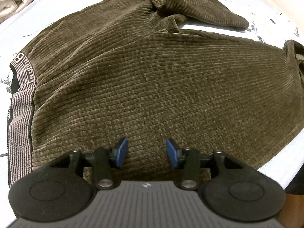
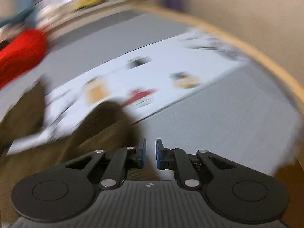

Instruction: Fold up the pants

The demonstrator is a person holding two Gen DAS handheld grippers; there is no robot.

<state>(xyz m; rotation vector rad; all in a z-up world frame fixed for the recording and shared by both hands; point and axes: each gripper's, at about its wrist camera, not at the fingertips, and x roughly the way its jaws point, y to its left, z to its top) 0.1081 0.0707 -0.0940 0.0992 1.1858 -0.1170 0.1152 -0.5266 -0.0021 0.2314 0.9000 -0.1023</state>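
Olive pants (image 1: pixel 152 79) spread on pale sheet (image 1: pixel 57 5); cream wall (image 2: pixel 247 9) behind.

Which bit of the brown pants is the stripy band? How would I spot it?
Find the big brown corduroy pants spread over the pale sheet in the left wrist view. Follow them to their left edge: the waistband runs down there. Unlike the plain ribbed brown cloth beside it, it has thin pale and dark stripes and pale lettering.
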